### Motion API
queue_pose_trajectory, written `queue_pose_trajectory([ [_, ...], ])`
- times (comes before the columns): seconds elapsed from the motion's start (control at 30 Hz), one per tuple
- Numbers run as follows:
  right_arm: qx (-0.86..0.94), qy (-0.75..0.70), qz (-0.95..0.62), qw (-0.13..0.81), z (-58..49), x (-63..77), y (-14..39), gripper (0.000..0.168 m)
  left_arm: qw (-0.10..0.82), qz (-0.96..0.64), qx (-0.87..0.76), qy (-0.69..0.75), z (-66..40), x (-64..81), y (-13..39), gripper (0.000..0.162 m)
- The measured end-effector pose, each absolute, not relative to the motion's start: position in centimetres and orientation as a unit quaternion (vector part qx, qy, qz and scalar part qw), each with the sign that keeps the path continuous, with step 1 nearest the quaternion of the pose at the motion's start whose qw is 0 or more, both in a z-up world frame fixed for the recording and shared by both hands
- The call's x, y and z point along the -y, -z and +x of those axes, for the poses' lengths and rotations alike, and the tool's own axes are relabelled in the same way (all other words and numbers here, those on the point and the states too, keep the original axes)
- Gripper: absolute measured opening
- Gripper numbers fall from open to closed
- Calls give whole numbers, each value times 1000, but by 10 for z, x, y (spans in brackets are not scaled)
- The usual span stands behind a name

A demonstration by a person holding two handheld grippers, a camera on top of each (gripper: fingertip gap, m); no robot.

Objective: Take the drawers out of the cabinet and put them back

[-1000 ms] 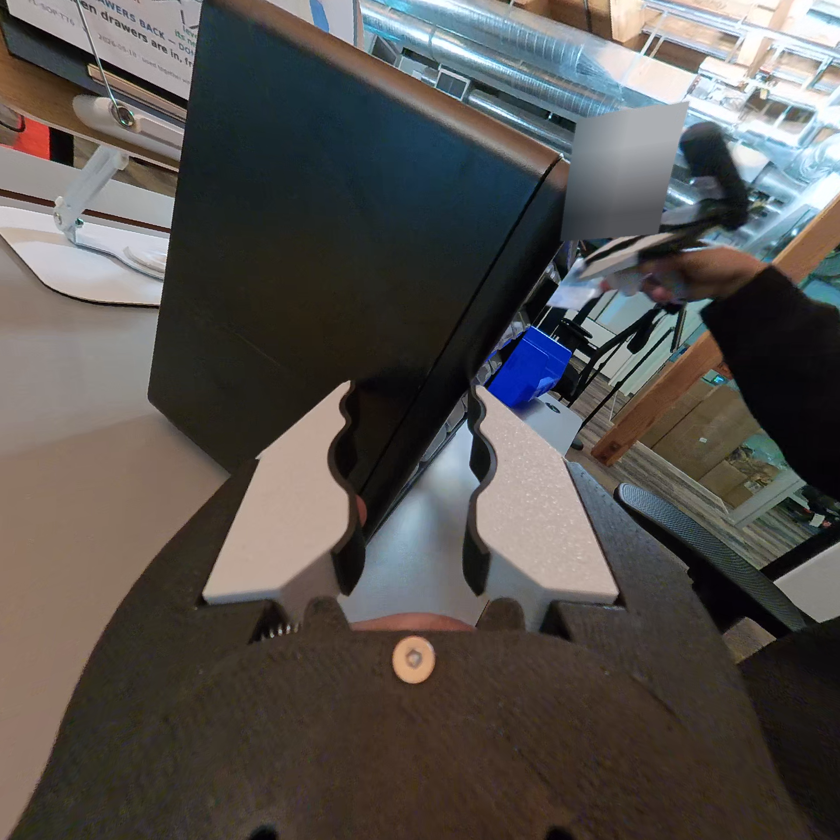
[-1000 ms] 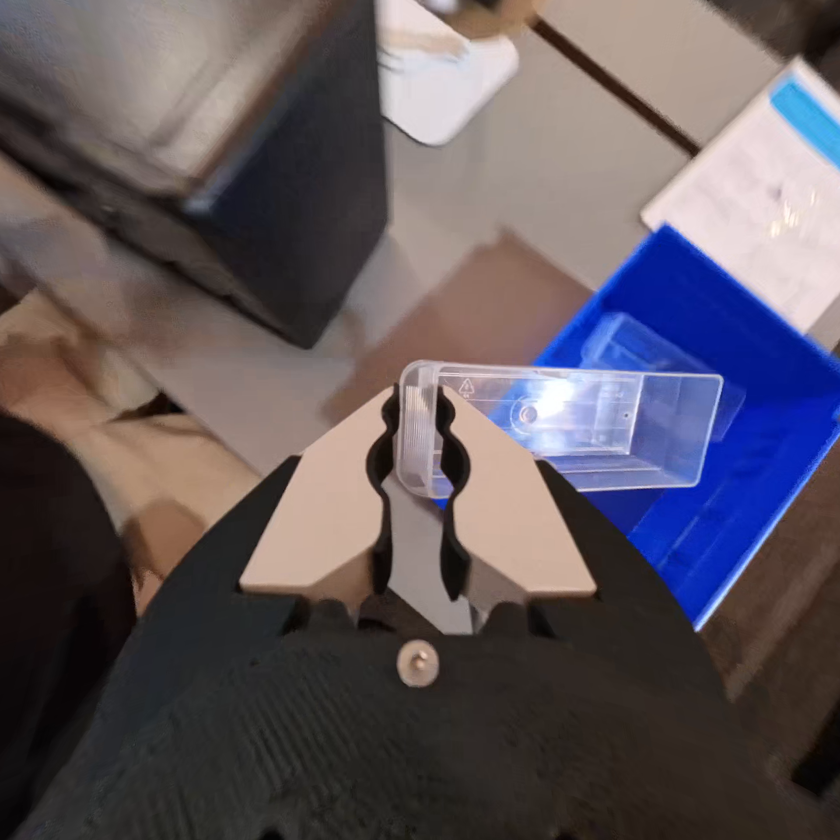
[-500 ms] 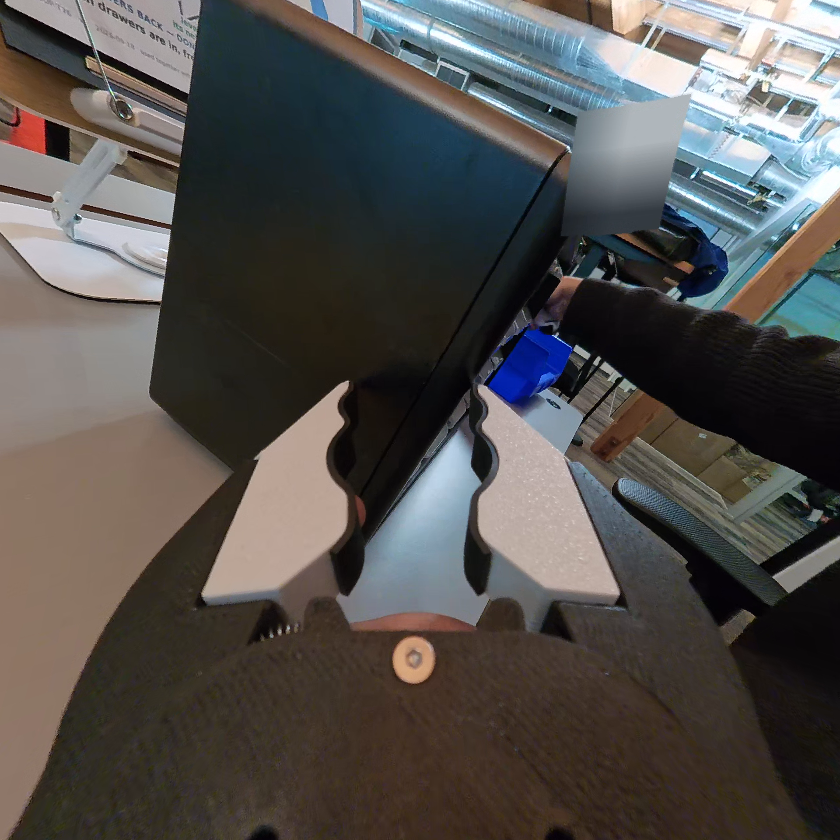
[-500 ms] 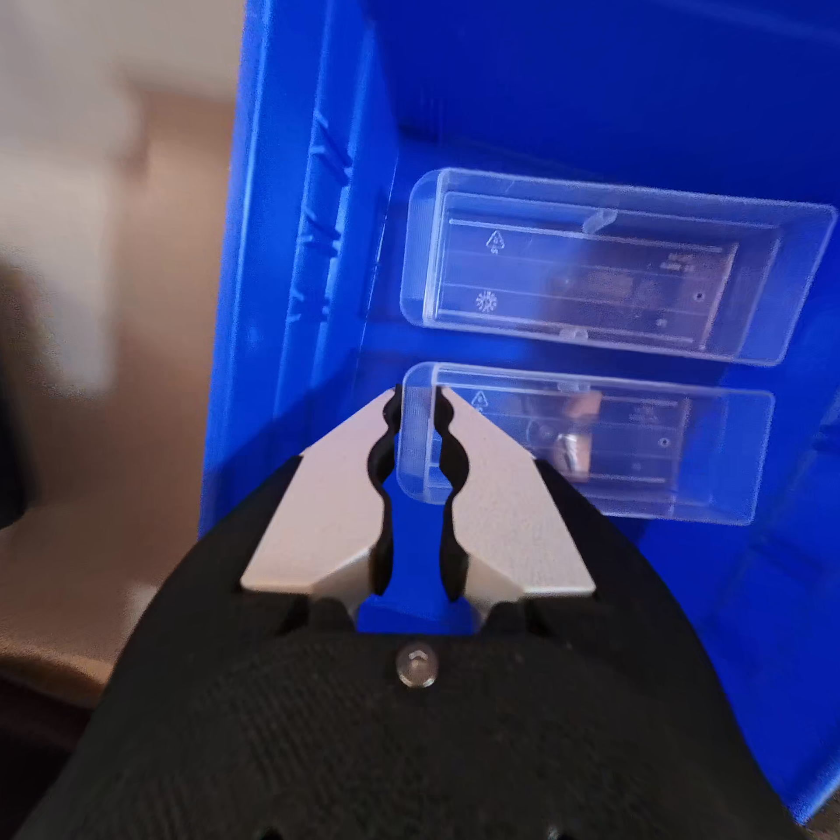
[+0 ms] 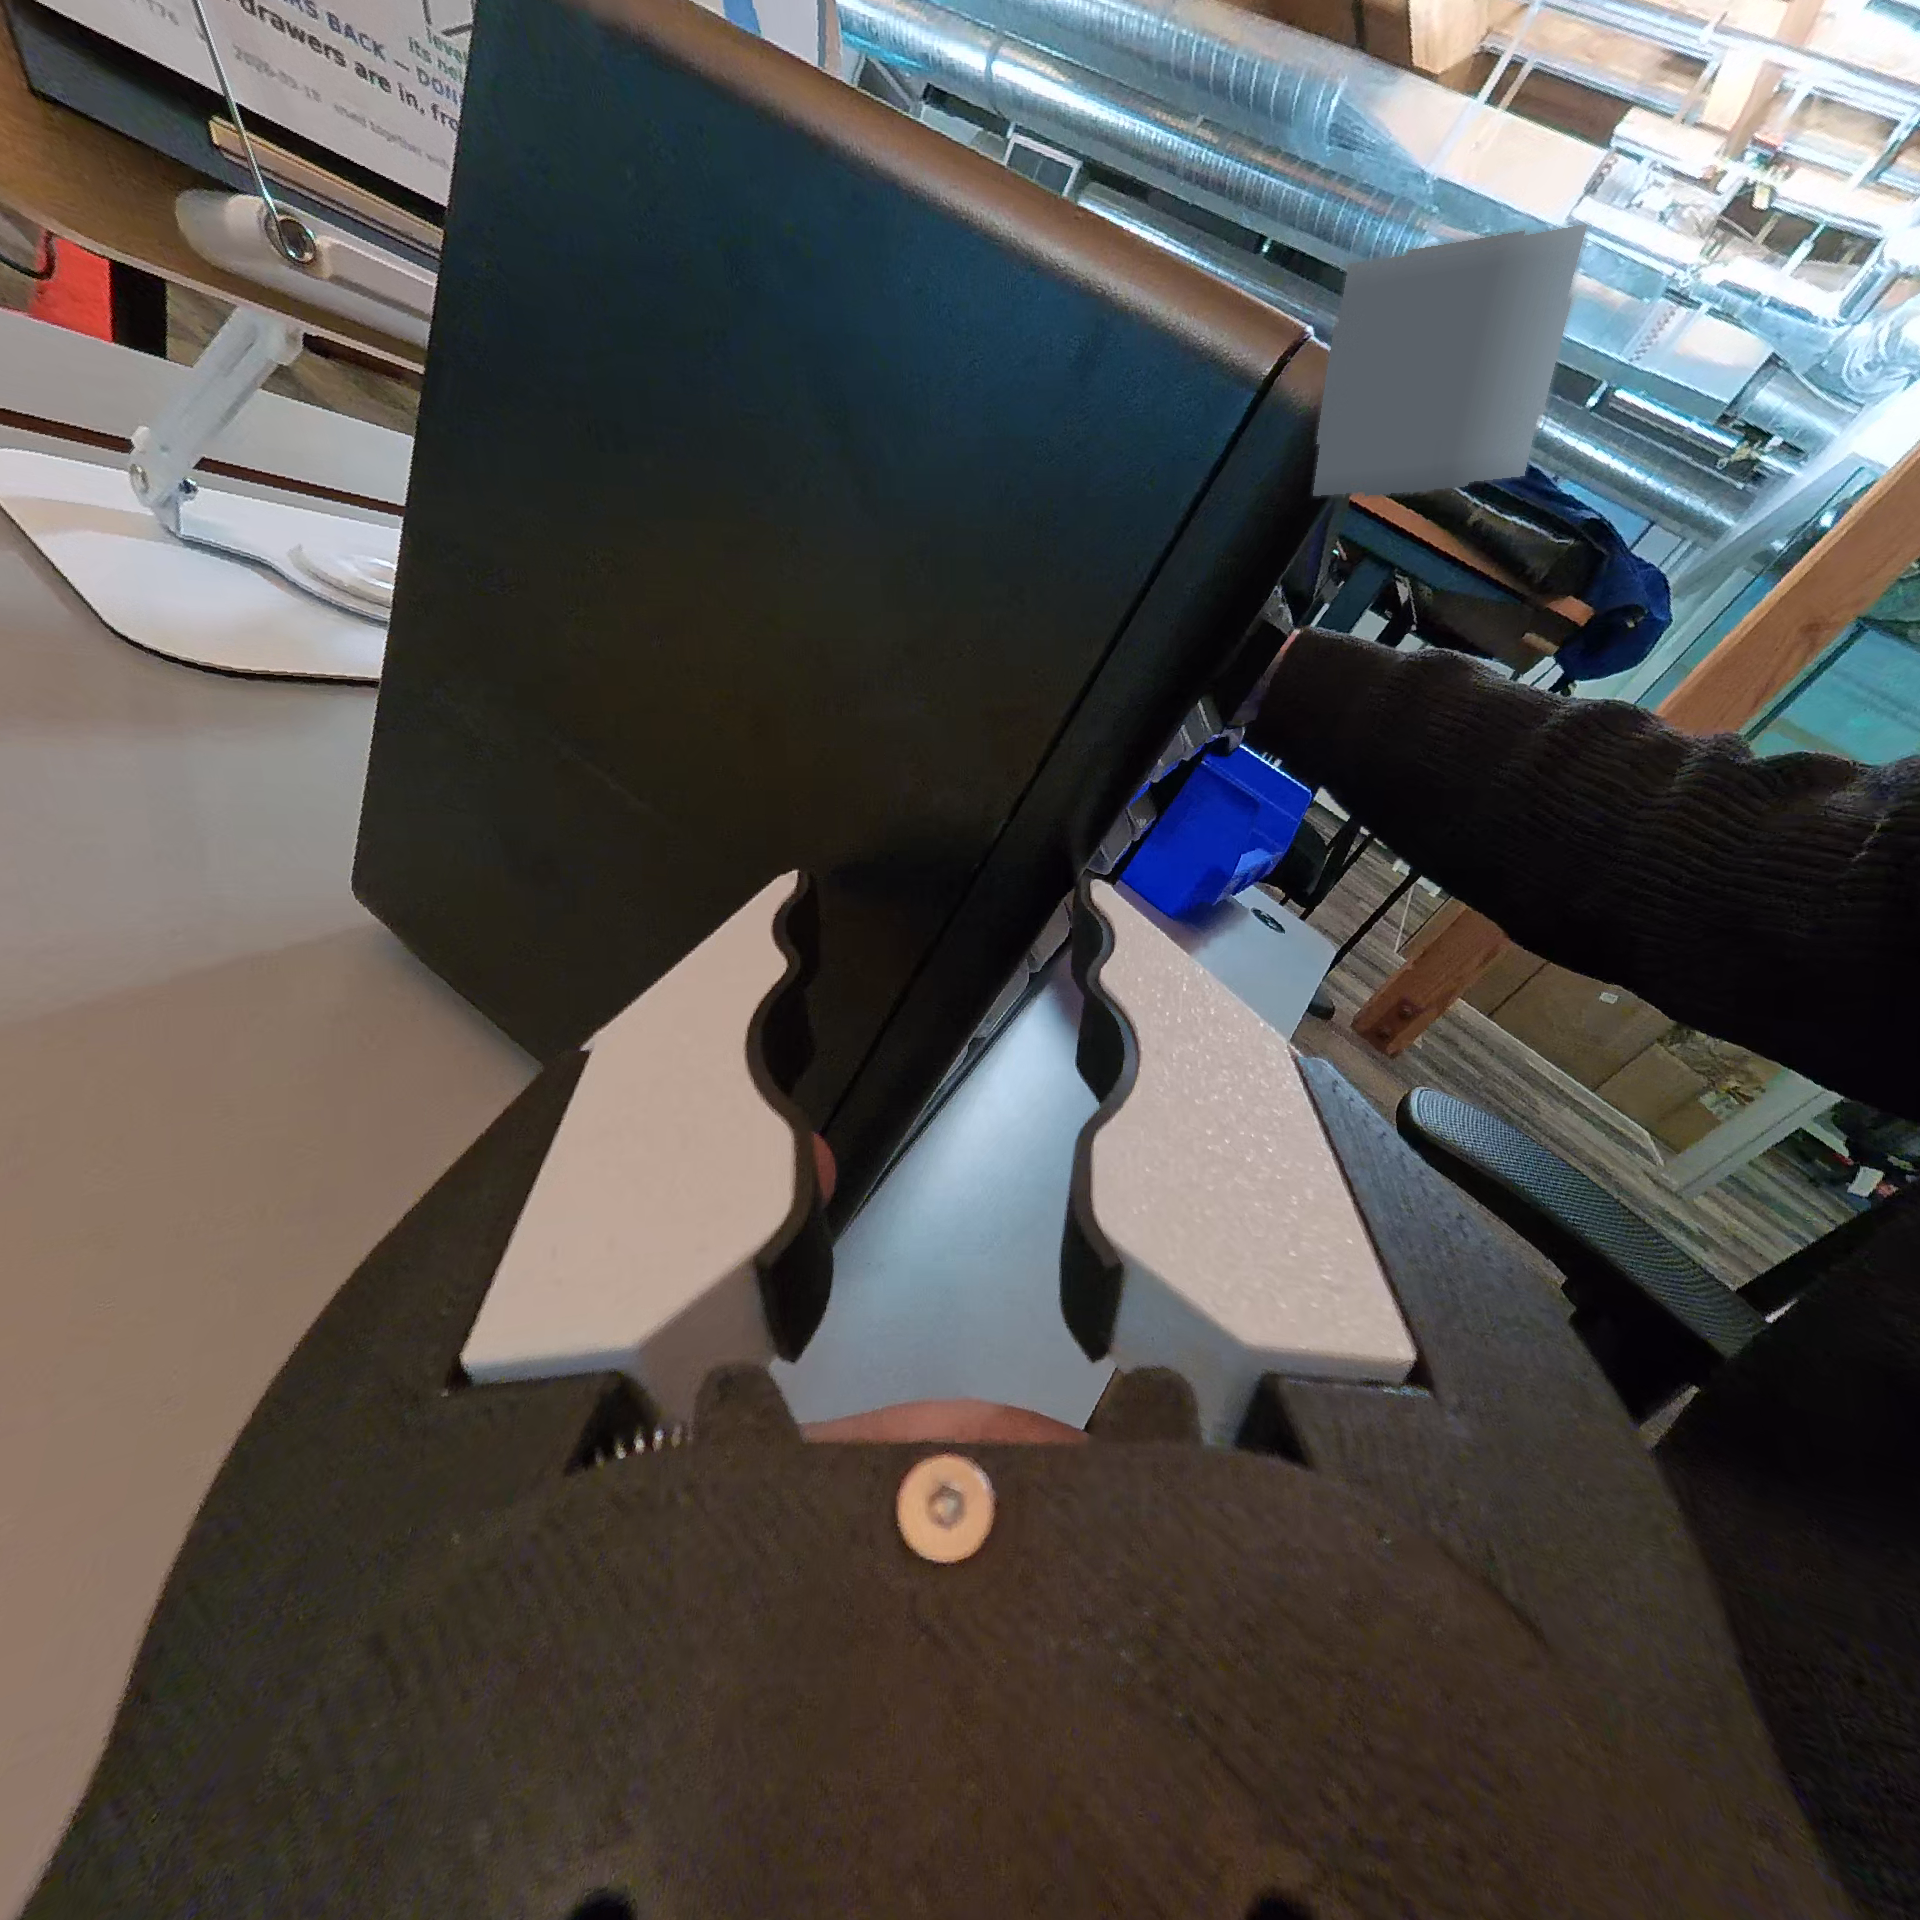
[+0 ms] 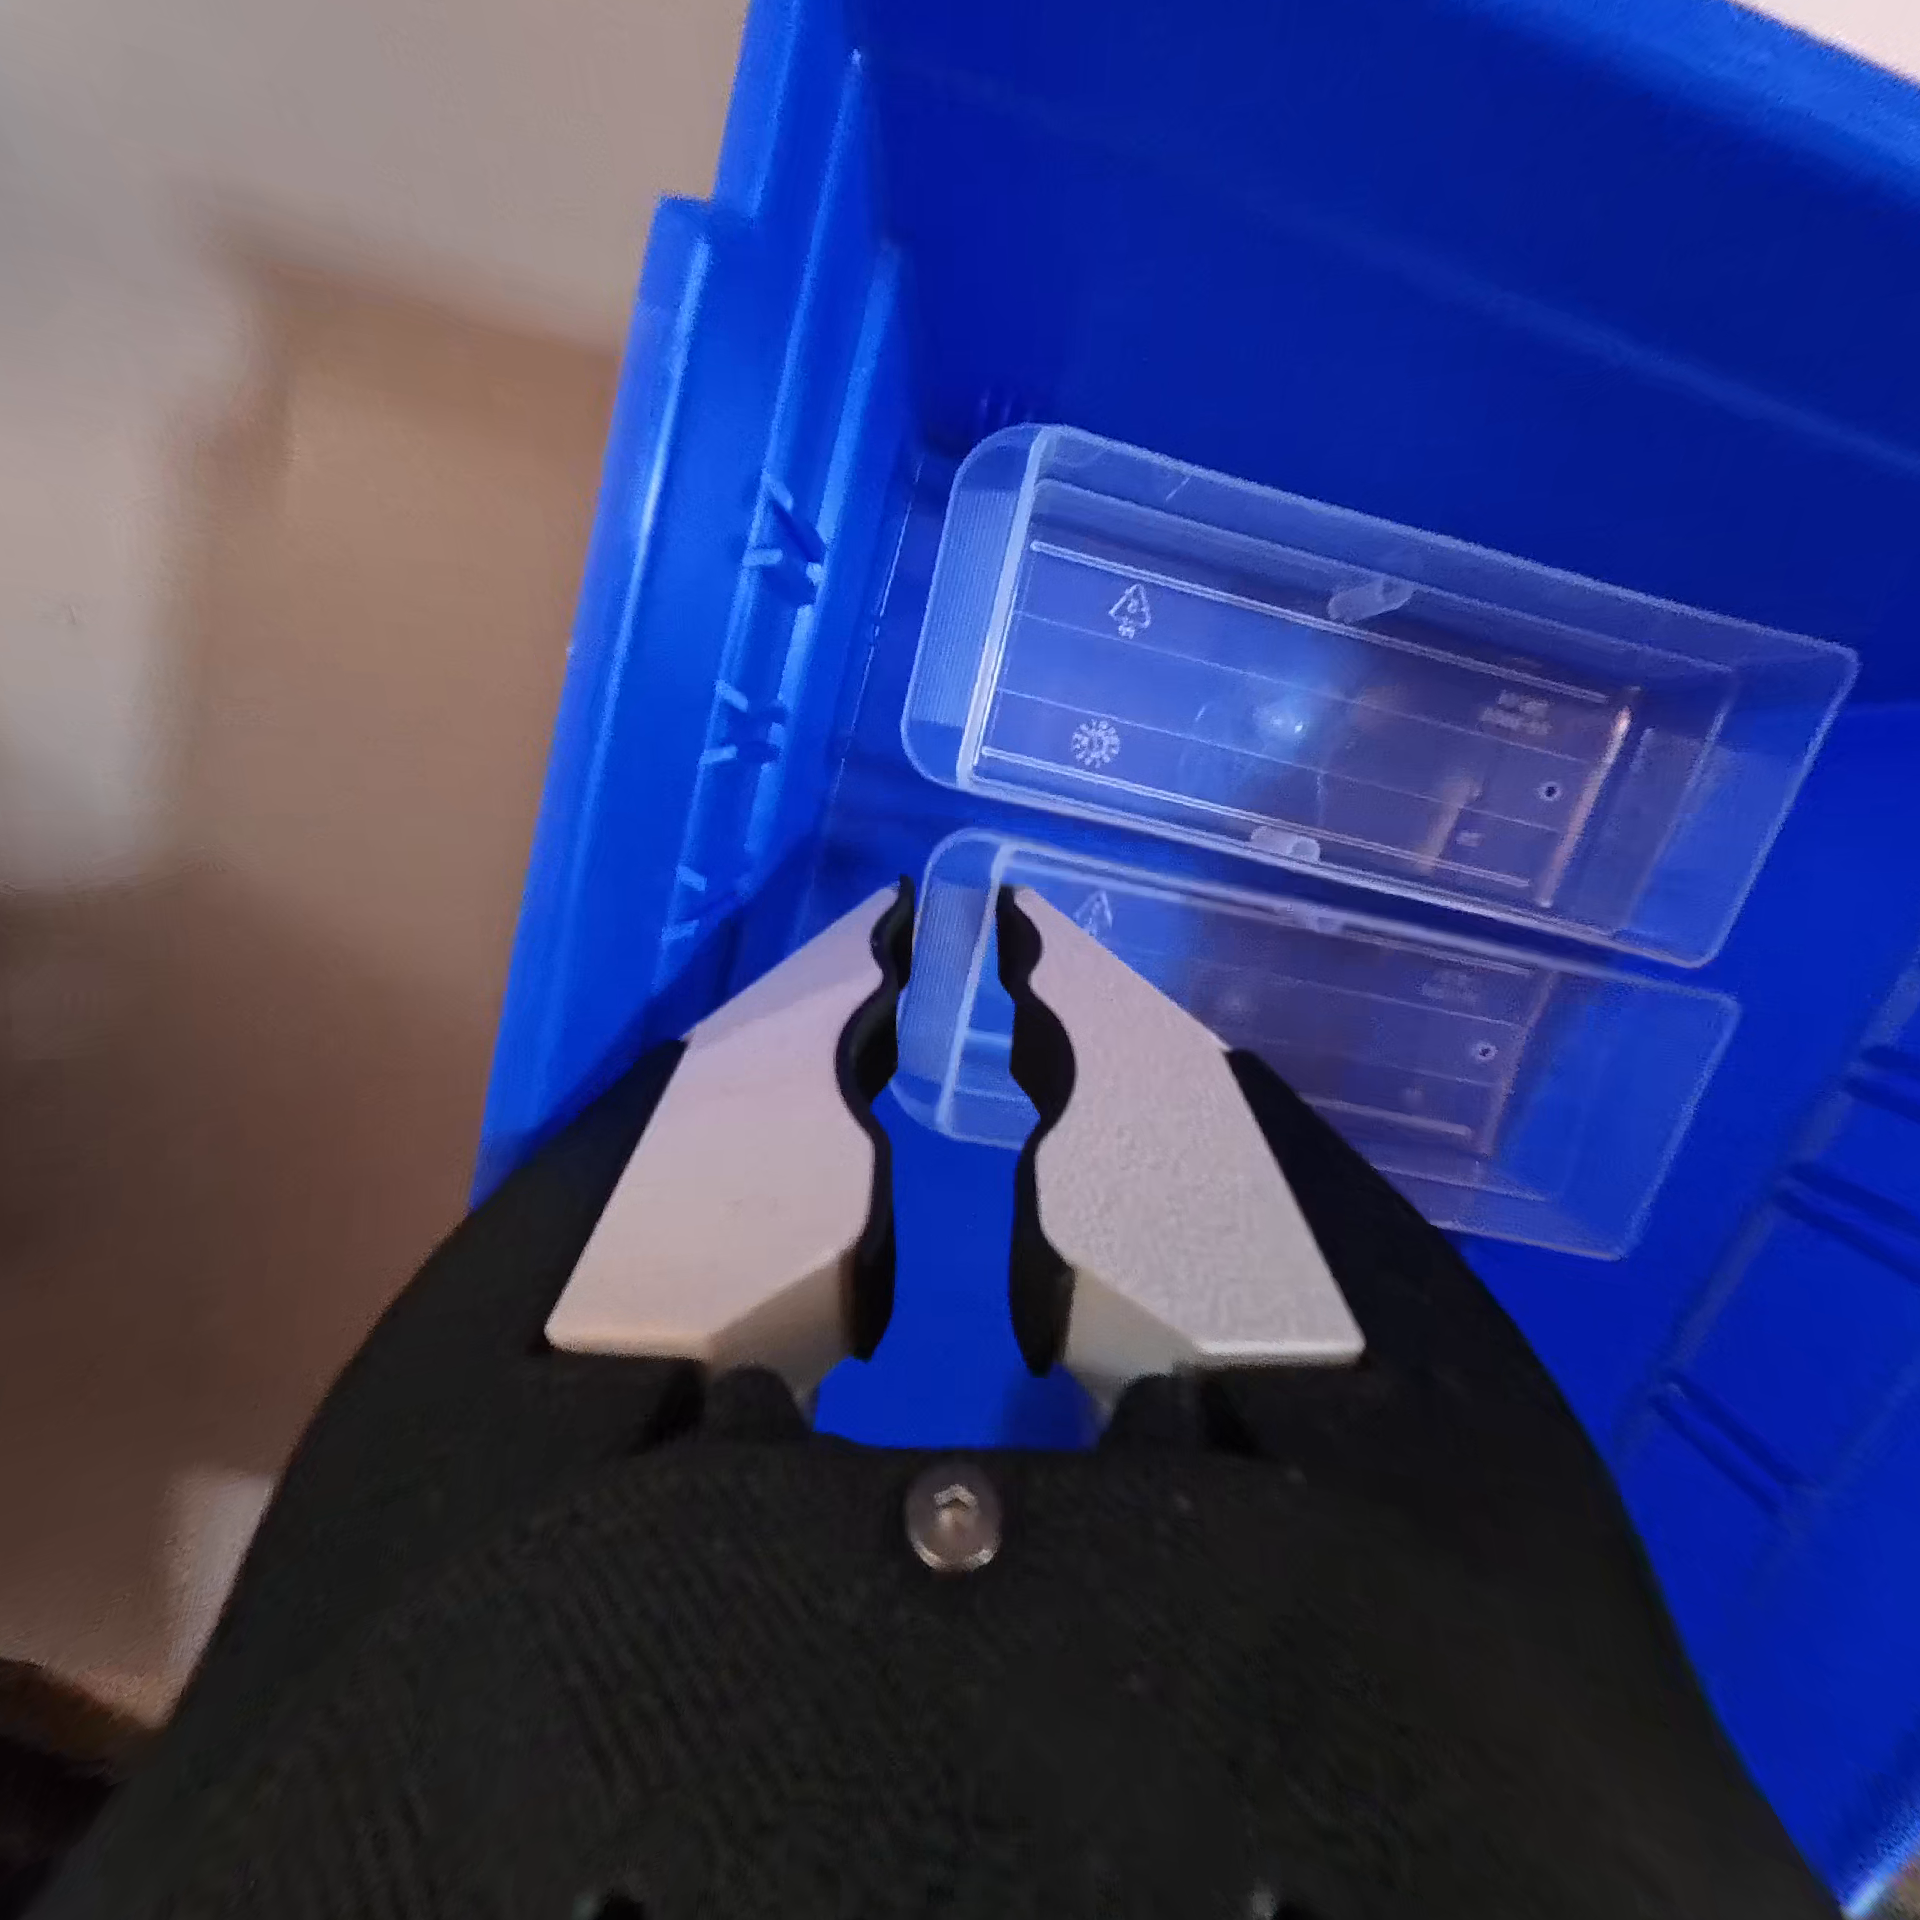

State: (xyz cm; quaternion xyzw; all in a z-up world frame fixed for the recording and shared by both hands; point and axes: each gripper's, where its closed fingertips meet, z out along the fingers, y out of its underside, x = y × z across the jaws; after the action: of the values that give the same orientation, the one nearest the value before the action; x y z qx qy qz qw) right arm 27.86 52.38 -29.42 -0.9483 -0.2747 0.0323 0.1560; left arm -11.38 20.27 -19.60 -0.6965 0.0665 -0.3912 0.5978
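Note:
The black cabinet (image 5: pixel 779 520) stands on the pale table (image 5: pixel 187 1039), seen from its side. My left gripper (image 5: pixel 940 894) is open, and its jaws straddle the cabinet's lower front corner edge. In the right wrist view, my right gripper (image 6: pixel 954 904) is shut on the front lip of a clear plastic drawer (image 6: pixel 1299 1091) and holds it low inside a blue bin (image 6: pixel 1351 260). A second clear drawer (image 6: pixel 1351 727) lies in the bin right beside it. The bin also shows past the cabinet in the left wrist view (image 5: pixel 1210 842).
A dark sleeve (image 5: pixel 1558 810) reaches in behind the cabinet's front toward the bin. A white stand base (image 5: pixel 208 582) sits on the table behind the cabinet at the left. An office chair (image 5: pixel 1558 1226) is off the table's right edge. The tips of one gripper are about 50 cm away from the tips of the other.
My right gripper has carried the clear drawer from above the table down into the blue bin, beside the other drawer. My left gripper has stayed at the cabinet's corner.

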Motion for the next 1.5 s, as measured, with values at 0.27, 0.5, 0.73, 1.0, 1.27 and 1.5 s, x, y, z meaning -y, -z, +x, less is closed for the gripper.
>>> queue_pose_trajectory([
  [0.27,289,-37,-939,181,284,-511,260,28,599,-697,-66,389,-114,-202,196,46],
  [0.5,238,-29,-940,242,338,-503,226,24,599,-697,-64,389,-114,-202,196,45],
  [0.73,235,-3,-955,182,370,-480,273,18,599,-698,-65,387,-112,-203,196,45],
  [1.0,247,-19,-950,190,330,-490,300,17,597,-706,-72,375,-110,-204,200,43],
  [1.27,262,-19,-946,191,317,-489,295,16,597,-704,-71,378,-111,-203,199,44],
  [1.5,237,-61,-918,312,315,-477,221,18,597,-703,-70,380,-111,-203,199,43],
])
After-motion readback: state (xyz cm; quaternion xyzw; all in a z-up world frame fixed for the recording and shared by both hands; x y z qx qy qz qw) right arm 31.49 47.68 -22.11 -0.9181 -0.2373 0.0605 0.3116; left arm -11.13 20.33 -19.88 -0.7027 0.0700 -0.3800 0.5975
